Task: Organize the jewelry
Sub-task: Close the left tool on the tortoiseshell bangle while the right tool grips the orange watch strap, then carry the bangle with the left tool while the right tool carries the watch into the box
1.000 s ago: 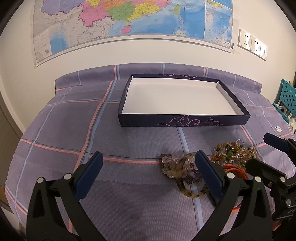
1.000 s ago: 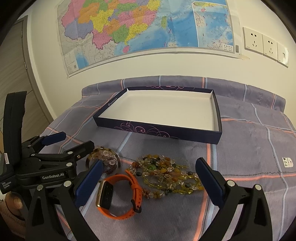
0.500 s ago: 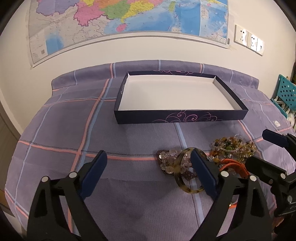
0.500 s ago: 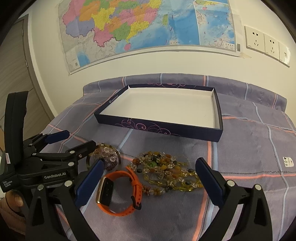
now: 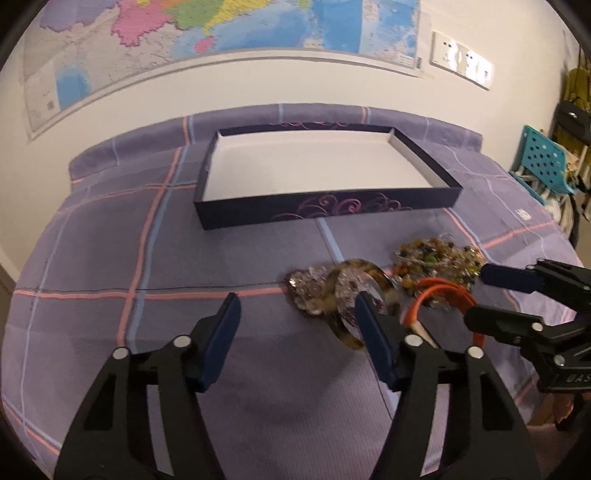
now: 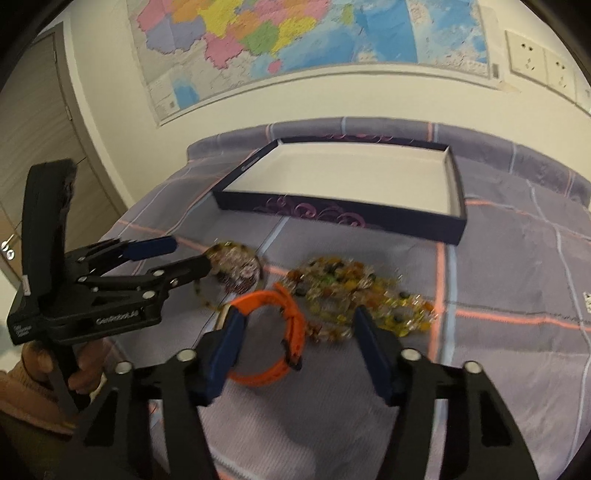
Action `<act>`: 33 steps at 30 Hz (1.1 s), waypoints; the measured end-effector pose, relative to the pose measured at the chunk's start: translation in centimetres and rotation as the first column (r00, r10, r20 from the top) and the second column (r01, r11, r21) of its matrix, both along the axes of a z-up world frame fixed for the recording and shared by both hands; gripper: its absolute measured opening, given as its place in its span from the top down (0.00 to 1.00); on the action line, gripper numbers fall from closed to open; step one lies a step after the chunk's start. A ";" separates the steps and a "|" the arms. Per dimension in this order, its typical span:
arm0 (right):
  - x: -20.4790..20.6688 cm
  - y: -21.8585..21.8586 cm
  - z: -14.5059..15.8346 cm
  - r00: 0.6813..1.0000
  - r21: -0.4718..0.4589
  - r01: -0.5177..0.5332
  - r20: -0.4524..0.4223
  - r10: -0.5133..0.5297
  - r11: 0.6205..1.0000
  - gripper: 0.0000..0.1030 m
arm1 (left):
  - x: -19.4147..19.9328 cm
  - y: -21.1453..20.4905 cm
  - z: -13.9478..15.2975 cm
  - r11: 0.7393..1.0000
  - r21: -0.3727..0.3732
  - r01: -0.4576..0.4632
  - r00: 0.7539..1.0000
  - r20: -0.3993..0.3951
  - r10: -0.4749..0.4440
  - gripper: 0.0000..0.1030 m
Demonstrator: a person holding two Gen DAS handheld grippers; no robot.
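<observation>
A pile of jewelry lies on the purple plaid cloth: a brown bangle (image 5: 369,273) over a clear-bead bracelet (image 5: 310,288), an orange watch (image 6: 280,332) and a yellow-green bead necklace (image 6: 354,291). A shallow dark box (image 5: 325,210) with a white inside stands behind them, with nothing in it. My left gripper (image 5: 295,332) is open, its right finger beside the bangle. My right gripper (image 6: 295,343) is open just above the orange watch and the necklace.
The box also shows in the right wrist view (image 6: 347,218). A wall with a map (image 5: 221,33) and sockets (image 5: 461,59) is behind the table. A teal chair (image 5: 543,162) stands at the far right. A wooden door (image 6: 40,129) is at the left.
Both grippers have moved forward and down toward the jewelry pile. Their jaws have narrowed somewhat but stay open. The jewelry has not moved.
</observation>
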State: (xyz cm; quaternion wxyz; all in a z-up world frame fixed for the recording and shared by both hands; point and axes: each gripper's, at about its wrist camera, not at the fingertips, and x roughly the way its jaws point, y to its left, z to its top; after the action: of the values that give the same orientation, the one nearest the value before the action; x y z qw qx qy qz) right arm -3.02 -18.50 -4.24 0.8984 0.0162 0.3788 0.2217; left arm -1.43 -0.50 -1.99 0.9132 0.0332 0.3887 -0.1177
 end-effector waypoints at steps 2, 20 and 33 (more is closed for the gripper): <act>-0.2 0.1 -0.2 1.000 -0.001 -0.013 -0.012 0.013 1.000 0.63 | 0.1 0.0 -0.2 1.000 -0.016 0.021 1.000 -0.022 -0.022 0.47; 0.2 -0.9 -0.8 0.997 0.058 -0.029 -0.063 0.033 0.998 0.91 | 0.1 -0.4 -1.1 0.991 -0.094 0.097 0.988 -0.110 -0.107 0.88; 0.1 -0.9 -0.6 0.996 0.045 -0.051 -0.066 0.054 0.998 0.91 | -0.7 0.3 -0.1 0.984 -0.120 0.129 0.984 -0.107 -0.142 0.91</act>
State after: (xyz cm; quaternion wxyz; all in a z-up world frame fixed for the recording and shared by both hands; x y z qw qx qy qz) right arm -2.88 -19.42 -4.79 0.8785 0.0332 0.4042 0.2527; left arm -2.09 -0.21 -2.12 0.8794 0.0011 0.4304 -0.2033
